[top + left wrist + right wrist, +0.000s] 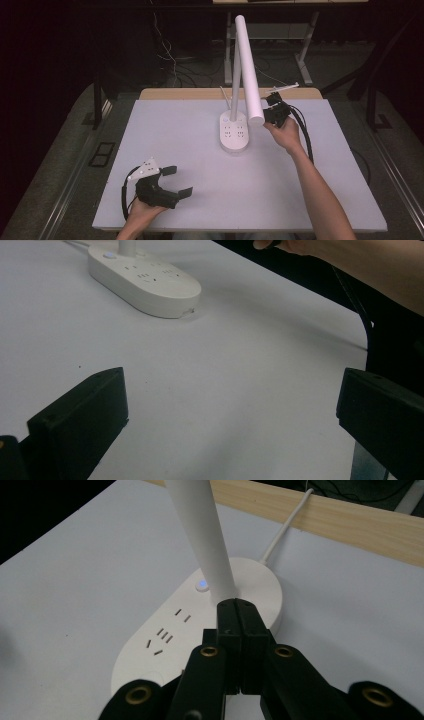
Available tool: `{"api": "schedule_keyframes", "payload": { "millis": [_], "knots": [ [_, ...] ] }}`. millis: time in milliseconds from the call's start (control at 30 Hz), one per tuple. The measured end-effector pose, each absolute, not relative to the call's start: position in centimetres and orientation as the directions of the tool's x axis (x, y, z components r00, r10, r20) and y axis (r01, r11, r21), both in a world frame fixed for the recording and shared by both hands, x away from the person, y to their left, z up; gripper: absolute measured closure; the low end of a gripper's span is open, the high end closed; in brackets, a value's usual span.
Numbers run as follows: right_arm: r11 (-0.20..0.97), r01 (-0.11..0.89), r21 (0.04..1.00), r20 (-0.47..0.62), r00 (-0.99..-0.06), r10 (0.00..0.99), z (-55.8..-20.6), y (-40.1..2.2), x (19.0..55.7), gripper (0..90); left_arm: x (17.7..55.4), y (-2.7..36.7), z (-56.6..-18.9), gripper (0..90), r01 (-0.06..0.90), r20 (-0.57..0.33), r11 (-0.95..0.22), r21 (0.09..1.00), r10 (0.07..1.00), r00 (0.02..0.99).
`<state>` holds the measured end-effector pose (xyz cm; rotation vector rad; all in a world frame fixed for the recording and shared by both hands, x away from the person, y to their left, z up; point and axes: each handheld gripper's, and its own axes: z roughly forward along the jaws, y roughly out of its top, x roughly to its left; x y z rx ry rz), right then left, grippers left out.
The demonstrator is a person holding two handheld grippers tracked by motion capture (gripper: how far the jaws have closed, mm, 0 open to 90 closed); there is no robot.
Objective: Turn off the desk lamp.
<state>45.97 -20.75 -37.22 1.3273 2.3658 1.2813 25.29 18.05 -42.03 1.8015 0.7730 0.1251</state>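
Observation:
A white desk lamp stands at the table's middle back. Its oval base carries sockets and a lit blue button. A thin stem rises from it, and the long tube head slants down to the right. My right gripper hovers just right of the tube's lower end. In its own view that gripper is shut with nothing between its jaws, above the base in front of the stem. My left gripper rests open at the front left, its jaws wide apart over bare table.
A white cable runs from the base over the wooden back edge. The white tabletop spreads bare around the lamp. The person's right forearm crosses the right side. Dark floor, cables and a table frame lie beyond.

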Motion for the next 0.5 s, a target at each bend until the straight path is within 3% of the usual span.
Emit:
{"api": "schedule_keyframes", "payload": {
  "millis": [33, 233, 433, 500],
  "knots": [
    [0.242, 0.631, 0.737, 0.264, -0.599, 0.756, -37.1, -21.0, 45.7, 74.3, 25.3, 18.0, -42.0, 0.0, 0.439, -0.281, -0.171, 0.882, 0.558, 0.781],
    [0.233, 0.635, 0.737, 0.283, -0.602, 0.747, -36.3, -22.0, 43.8, 51.5, 25.3, 17.9, -42.0, 0.0, 0.437, -0.279, -0.173, 0.883, 0.554, 0.784],
    [0.191, 0.630, 0.753, 0.285, -0.573, 0.768, -35.5, -23.0, 41.7, 14.4, 25.2, 17.8, -42.0, 0.0, 0.437, -0.281, -0.173, 0.883, 0.550, 0.786],
    [0.189, 0.619, 0.763, 0.284, -0.582, 0.762, -35.4, -23.3, 41.0, 8.3, 25.2, 17.8, -42.0, 0.0, 0.437, -0.283, -0.172, 0.883, 0.548, 0.787]
  ]
}}
